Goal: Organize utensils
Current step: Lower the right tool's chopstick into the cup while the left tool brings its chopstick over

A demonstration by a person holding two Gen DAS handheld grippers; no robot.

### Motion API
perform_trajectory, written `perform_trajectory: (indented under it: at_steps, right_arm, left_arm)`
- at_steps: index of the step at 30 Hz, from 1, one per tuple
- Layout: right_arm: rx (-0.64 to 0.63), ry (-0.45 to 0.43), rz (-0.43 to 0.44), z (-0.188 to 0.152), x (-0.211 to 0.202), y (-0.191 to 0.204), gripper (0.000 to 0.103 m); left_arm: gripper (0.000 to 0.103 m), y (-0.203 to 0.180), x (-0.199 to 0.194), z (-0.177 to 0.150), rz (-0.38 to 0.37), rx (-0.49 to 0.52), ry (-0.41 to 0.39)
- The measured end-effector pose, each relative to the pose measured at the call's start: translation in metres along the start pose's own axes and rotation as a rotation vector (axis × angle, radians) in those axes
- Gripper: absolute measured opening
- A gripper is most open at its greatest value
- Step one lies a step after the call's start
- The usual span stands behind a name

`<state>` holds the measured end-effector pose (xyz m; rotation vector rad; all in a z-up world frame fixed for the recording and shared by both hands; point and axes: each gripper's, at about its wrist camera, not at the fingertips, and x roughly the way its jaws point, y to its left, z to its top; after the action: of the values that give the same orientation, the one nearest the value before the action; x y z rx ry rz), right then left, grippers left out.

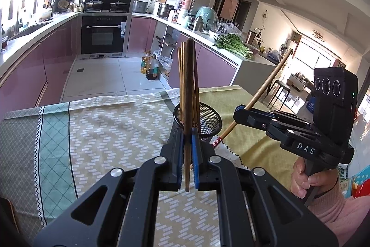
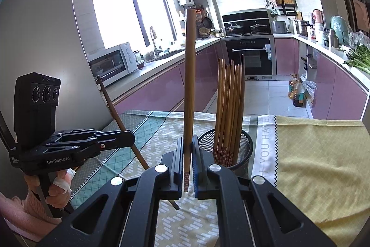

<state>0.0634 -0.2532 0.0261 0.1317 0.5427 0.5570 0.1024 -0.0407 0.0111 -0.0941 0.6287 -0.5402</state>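
on a desk [image 2: 319,168] draped in patterned cloth, a black mesh holder [image 2: 242,149] already stands full of upright chopsticks [image 2: 227,108], while each claw hovers just short of it clenched on one more stick. the left claw [image 1: 187,149] pinches a dark chopstick [image 1: 189,89] near its lower end, and the right claw [image 2: 187,159] grips a floral-tipped chopstick [image 2: 188,85] the same way. held so low, either long stick could pivot, slip, snag the rim or tip the light holder.
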Motion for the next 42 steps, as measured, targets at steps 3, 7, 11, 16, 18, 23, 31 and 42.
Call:
perform_trajectory:
  at_steps: [3,7,11,16,18,23,31,42]
  right_arm:
    - [-0.004,-0.007,-0.004,0.003,-0.001,-0.001,0.006]
    - [-0.013,-0.017,-0.010,0.005,-0.005,-0.001,0.006]
    - [-0.021,-0.031,-0.017,0.009,-0.008,-0.002,0.006]
    - [-0.035,-0.050,-0.027,0.015,-0.012,0.000,0.006]
    - [-0.040,-0.059,-0.030,0.018,-0.015,-0.001,0.006]
    - [-0.048,-0.077,-0.042,0.024,-0.016,-0.001,0.006]
    - [-0.056,-0.089,-0.051,0.027,-0.019,-0.002,0.006]
    - [-0.075,-0.108,-0.054,0.035,-0.022,0.002,0.006]
  left_arm:
    - [0.007,-0.001,0.000,0.003,0.001,0.007,-0.003]
    - [0.007,-0.004,0.001,0.006,0.002,0.020,-0.009]
    - [0.007,-0.007,0.000,0.010,0.004,0.030,-0.017]
    - [0.007,-0.009,-0.002,0.016,0.003,0.042,-0.032]
    - [0.007,-0.010,-0.004,0.020,0.000,0.047,-0.040]
    - [0.007,-0.012,-0.008,0.027,-0.003,0.059,-0.060]
    - [0.007,-0.019,-0.016,0.036,-0.013,0.075,-0.094]
    - [0.007,-0.031,-0.029,0.049,-0.024,0.095,-0.146]
